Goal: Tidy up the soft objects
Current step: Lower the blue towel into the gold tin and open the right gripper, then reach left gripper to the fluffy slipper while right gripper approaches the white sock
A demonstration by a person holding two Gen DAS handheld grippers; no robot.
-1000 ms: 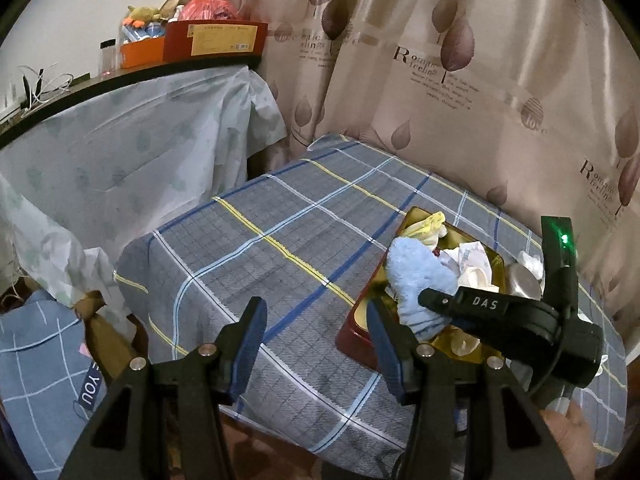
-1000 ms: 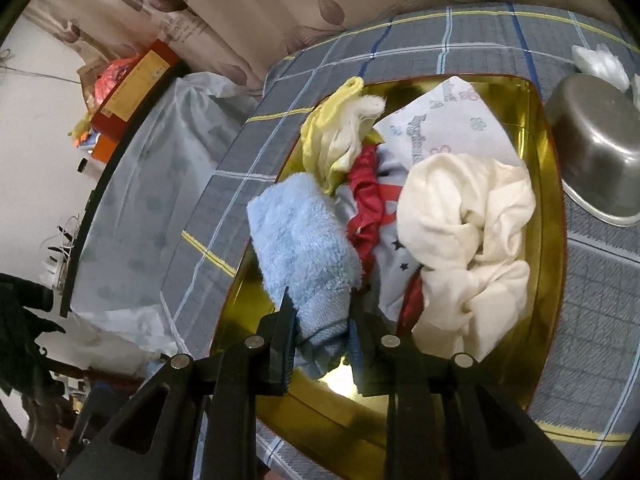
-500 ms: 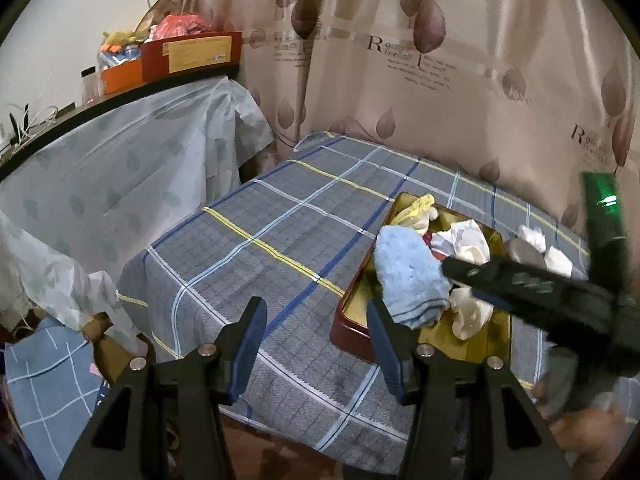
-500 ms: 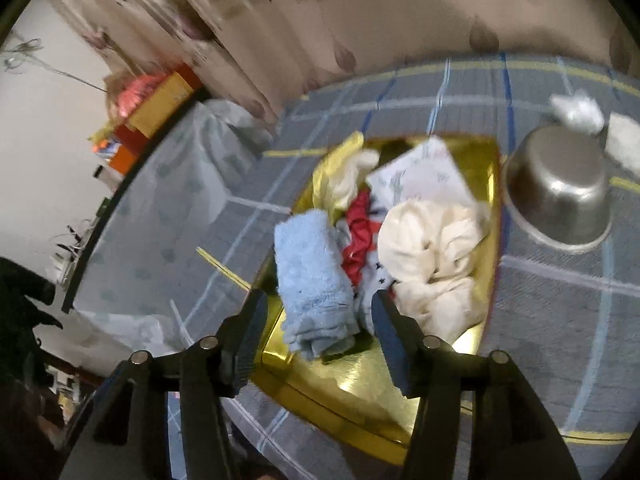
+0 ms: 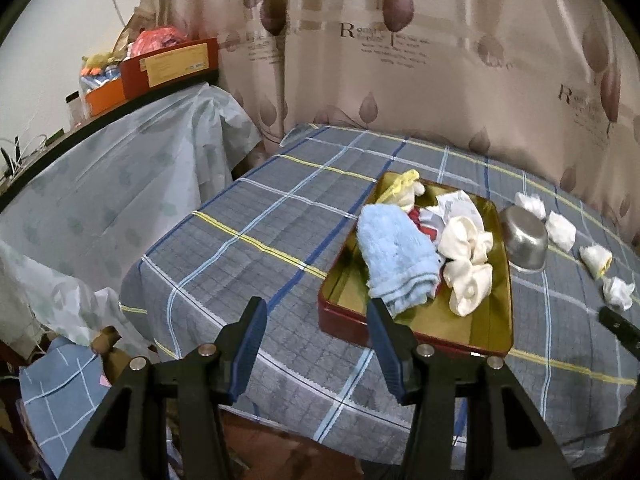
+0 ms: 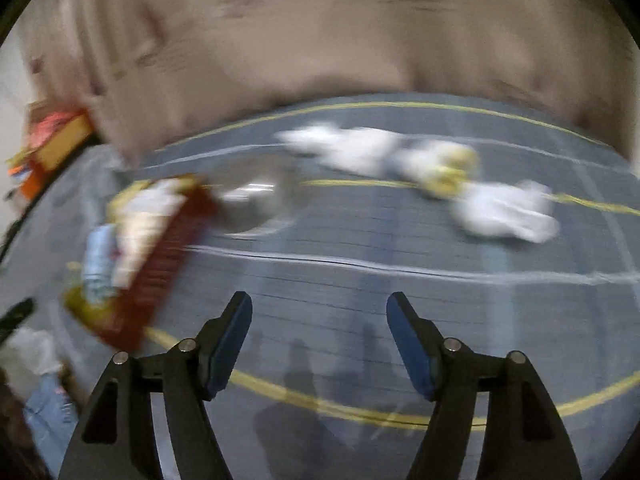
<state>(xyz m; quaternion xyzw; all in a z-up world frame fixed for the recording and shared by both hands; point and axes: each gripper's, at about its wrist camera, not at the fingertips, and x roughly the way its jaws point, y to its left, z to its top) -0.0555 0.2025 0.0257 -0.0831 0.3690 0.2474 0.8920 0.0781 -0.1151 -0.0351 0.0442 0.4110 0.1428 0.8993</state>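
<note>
Blue towel in tin — long axis toward left claw.

a grey plaid cloth covers the counter. a steel bowl stands on it toward the right. a beige leaf-print curtain hangs at the far side. far left, a red box and an orange box sit on a shelf draped in pale sheeting.

Grey tablecloth checked in blue, white and yellow lines, tray gold inside with dark red walls, light blue towel, cream cloth, silver bowl, beige curtain with brownish-purple leaf print
</note>
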